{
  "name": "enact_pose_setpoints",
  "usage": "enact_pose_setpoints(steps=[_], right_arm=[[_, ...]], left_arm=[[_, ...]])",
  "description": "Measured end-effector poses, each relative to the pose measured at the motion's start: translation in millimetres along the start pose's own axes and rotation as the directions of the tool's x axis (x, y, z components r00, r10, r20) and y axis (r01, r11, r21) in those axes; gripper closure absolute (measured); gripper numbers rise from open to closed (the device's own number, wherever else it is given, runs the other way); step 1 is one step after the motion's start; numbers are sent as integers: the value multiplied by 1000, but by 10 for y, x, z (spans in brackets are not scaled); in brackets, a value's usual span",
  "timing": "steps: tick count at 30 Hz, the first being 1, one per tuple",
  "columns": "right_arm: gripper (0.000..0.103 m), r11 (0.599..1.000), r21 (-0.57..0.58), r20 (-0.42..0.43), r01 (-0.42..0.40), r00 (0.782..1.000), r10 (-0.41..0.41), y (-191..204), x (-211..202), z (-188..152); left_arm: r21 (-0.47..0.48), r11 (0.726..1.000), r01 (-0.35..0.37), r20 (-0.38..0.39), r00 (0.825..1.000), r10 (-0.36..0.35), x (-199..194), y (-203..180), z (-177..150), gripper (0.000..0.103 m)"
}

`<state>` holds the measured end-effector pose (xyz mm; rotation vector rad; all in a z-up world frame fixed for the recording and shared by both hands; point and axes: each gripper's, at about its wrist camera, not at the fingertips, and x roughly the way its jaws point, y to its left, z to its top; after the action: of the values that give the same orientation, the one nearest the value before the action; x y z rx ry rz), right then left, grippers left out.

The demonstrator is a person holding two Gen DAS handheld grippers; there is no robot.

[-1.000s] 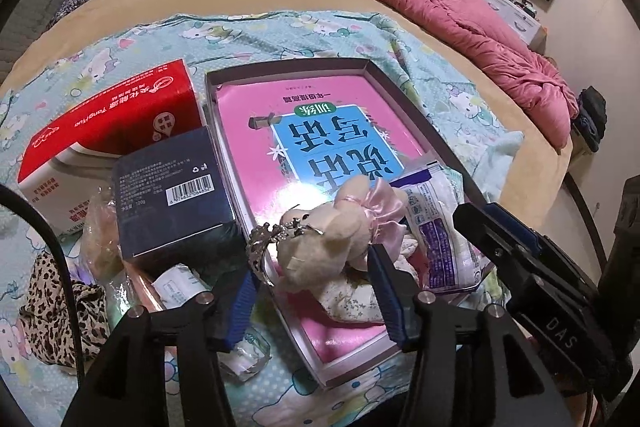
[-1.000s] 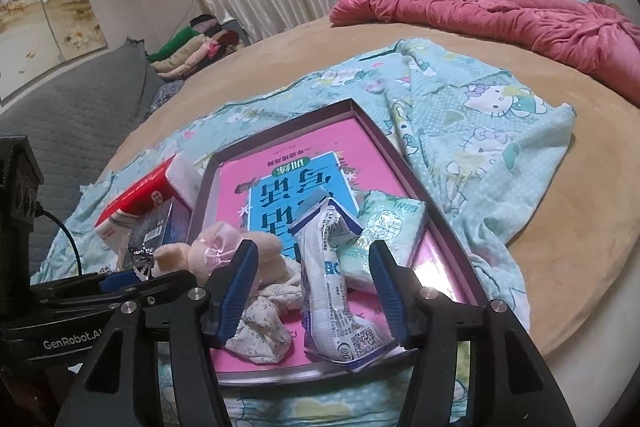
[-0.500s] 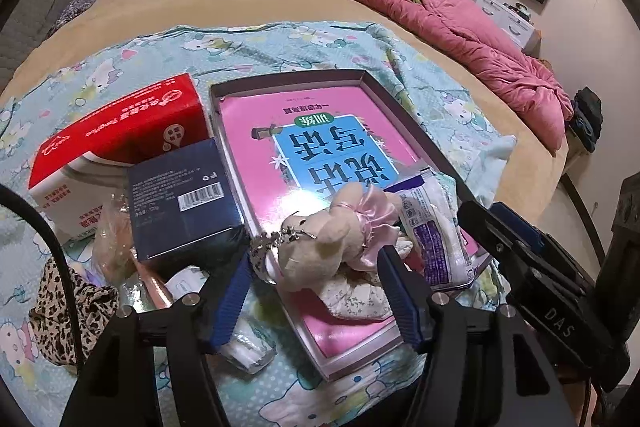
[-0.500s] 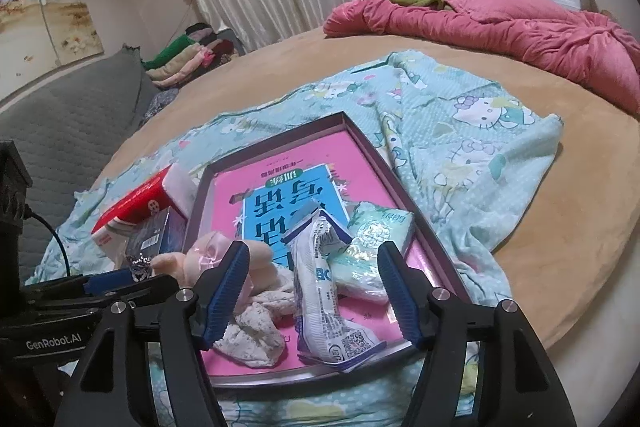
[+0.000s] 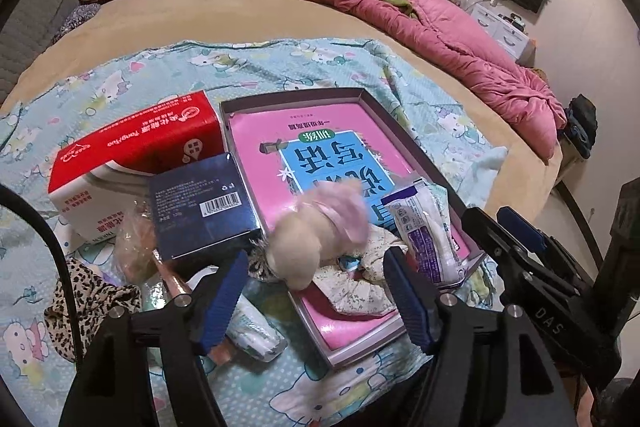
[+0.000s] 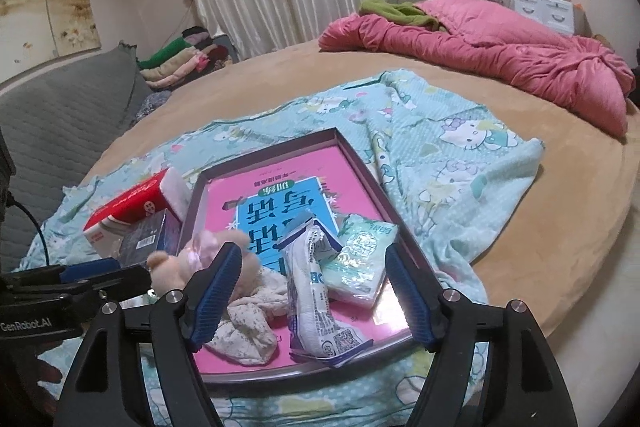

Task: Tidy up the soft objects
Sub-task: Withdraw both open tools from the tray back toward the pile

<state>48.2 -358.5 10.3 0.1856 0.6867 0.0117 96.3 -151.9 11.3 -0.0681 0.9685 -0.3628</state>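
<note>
On the far left a crumpled leopard-print cloth (image 5: 86,301) lies on the cartoon-print cotton sheet (image 5: 280,75), with a crinkly clear plastic bag (image 5: 134,247) just beside it. Behind them sits a glossy red-and-white tissue box (image 5: 136,155), rectangular and sharp-edged, and against it a dark navy carton (image 5: 202,205) with a white barcode label.

The left gripper (image 5: 316,297) hovers over the near edge of things, its ribbed blue pads (image 5: 222,301) spread and still widening, touching nothing. Between them, blurred, is the plush bear (image 5: 308,243), cream and fuzzy with a pink satin bow, lying at the left rim of the shallow grey cardboard tray (image 5: 294,95). The tray's floor is a smooth pink and blue printed card. Beside the bear, inside the tray, lies a rumpled floral fabric piece (image 6: 244,331).

Further right in the tray lies a wrinkled white plastic packet (image 6: 316,291), long and creased, partly over a soft mint-green tissue pack (image 6: 358,259) in shiny film. The right gripper (image 6: 314,301) hangs above these two, jaws apart and opening, gripping nothing.

At the far right a puffy quilted pink duvet (image 6: 500,55) is bunched on the tan bed (image 6: 580,235).
</note>
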Motion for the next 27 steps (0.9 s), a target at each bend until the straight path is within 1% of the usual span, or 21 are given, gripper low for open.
enact_pose_setpoints(steps=[3, 10, 15, 17, 20, 27], right_arm=[[27, 1000, -5, 8, 12, 1000, -12, 23, -41, 5], [26, 1000, -19, 61, 18, 998, -17, 139, -208, 64], [25, 999, -29, 106, 25, 994, -22, 226, -340, 97], [25, 999, -35, 116, 28, 993, -23, 254, -370, 107], [25, 998, -48, 121, 30, 992, -24, 306, -398, 111], [24, 994, -100, 156, 36, 988, -20, 482, -504, 117]], left_arm=[[-3, 1000, 1, 11, 1000, -1, -64, 32, -9, 33], [-1, 1000, -10, 42, 999, 10, -229, 77, -25, 31], [4, 1000, -31, 72, 997, 30, -358, 87, -28, 26], [9, 999, -38, 73, 997, 37, -394, 92, -26, 21], [7, 999, -44, 96, 994, 43, -469, 105, -28, 21], [12, 998, -62, 116, 991, 60, -611, 163, -40, 20]])
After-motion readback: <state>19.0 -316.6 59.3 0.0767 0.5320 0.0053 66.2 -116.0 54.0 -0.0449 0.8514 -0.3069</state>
